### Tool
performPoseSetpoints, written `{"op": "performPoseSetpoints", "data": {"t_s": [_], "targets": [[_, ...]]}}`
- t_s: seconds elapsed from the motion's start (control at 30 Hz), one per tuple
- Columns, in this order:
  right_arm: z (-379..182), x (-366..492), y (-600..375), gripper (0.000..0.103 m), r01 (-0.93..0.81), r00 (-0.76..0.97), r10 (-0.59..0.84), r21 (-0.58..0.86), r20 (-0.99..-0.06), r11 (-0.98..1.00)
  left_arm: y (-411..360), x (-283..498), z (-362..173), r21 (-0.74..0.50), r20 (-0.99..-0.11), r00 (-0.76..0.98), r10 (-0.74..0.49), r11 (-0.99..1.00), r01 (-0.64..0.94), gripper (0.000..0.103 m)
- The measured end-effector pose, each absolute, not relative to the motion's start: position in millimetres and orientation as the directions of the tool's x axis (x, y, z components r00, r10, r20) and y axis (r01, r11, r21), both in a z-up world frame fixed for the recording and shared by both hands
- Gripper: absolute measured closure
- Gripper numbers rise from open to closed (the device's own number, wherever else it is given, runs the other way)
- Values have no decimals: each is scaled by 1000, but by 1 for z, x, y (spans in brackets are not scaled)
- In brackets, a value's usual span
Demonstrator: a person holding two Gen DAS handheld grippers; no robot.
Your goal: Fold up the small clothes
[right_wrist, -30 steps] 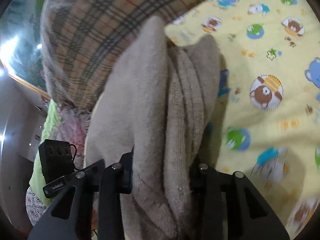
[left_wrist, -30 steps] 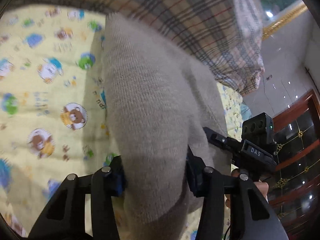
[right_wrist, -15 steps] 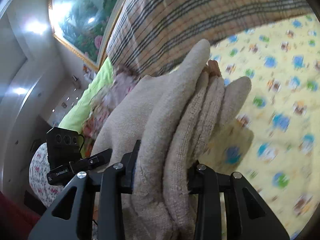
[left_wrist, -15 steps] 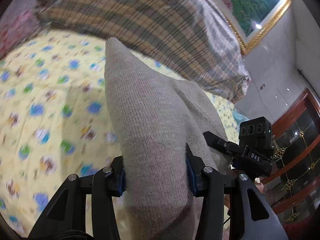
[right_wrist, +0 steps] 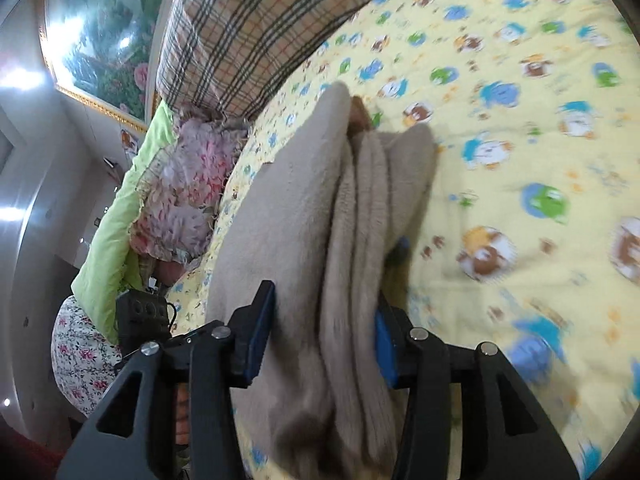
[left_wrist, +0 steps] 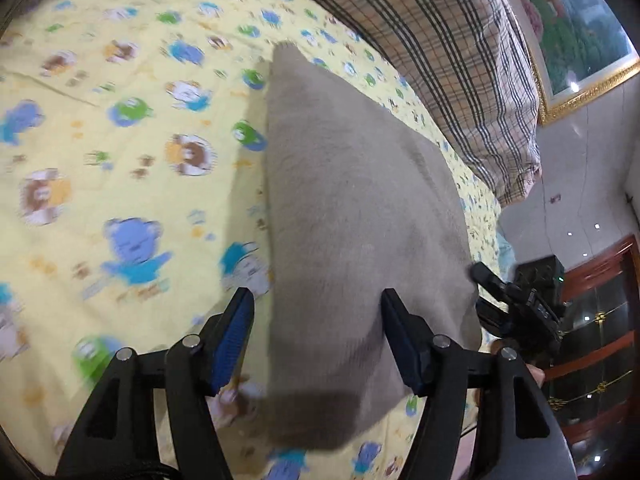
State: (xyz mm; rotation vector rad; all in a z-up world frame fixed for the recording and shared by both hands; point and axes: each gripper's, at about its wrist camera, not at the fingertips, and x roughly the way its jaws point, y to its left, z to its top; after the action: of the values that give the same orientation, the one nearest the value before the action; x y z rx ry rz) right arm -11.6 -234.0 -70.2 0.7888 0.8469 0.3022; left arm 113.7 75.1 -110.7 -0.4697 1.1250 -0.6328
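Both grippers have just been opening, with the folded beige garment (left_wrist: 352, 216) between the fingers of each; half a second back the blue pads were pressed into the knit on both sides, and now they are letting go. In the left wrist view the left gripper (left_wrist: 318, 332) stands spread: its left pad sits clear of the cloth with yellow bedsheet (left_wrist: 120, 152) showing in the gap, while the right pad lies at the cloth's edge, touching or just beside it, which I cannot settle. In the right wrist view the right gripper (right_wrist: 322, 332) is also parted, though less; its left pad stands just off the knit, and the right pad is half hidden behind the stacked layers, so whether it presses there cannot be told. The garment has also come lower against the sheet than a second ago, when it was held up in front of the plaid quilt (left_wrist: 460, 52); I judge this to be the set-down of a finished fold, with the release under way.

The garment fills the centre of both frames, running from the fingers at the bottom up toward the middle; its thick folded edges show as several ridges in the right wrist view, and the quilt lies beyond it along the upper edge.
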Motion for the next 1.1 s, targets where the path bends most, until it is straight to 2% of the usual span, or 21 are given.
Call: {"op": "performPoseSetpoints", "data": {"t_s": [0.07, 0.17, 0.33, 0.43, 0.7, 0.77, 0.8, 0.87, 0.9, 1.1], "targets": [[-60, -28, -236, 55, 62, 660, 494, 697, -566, 715, 82, 103, -103, -601, -696, 326, -640, 767, 223, 29], [-42, -58, -233, 55, 78, 699, 397, 615, -595, 785, 95, 84, -93, -550, -721, 364, -589, 807, 215, 28], [-29, -86, -221, 55, 31, 727, 381, 581, -572, 813, 107, 57, -81, -457, -753, 417, -509, 860, 226, 26], [-24, -80, -207, 55, -15, 720, 402, 566, -566, 824, 99, 51, -70, -418, -758, 438, -484, 875, 244, 21], [-37, -44, -183, 55, -5, 656, 322, 423, -683, 906, 78, 58, -63, -349, -787, 445, -428, 903, 251, 21], [-50, -35, -183, 56, 1, 628, 357, 459, -692, 888, 74, 61, -71, -327, -807, 428, -408, 911, 251, 21], [-53, -35, -183, 58, -4, 624, 382, 486, -682, 874, 72, 62, -75, -319, -815, 420, -399, 915, 248, 21], [-58, -33, -179, 85, -17, 612, 409, 506, -677, 863, 72, 62, -80, -326, -819, 409, -402, 913, 244, 21], [-58, -33, -177, 94, -24, 605, 419, 511, -677, 859, 72, 63, -81, -337, -819, 403, -409, 910, 240, 21], [-28, -53, -195, 95, -35, 675, 485, 633, -556, 773, 71, 63, -74, -356, -808, 397, -436, 898, 260, 21]]}}
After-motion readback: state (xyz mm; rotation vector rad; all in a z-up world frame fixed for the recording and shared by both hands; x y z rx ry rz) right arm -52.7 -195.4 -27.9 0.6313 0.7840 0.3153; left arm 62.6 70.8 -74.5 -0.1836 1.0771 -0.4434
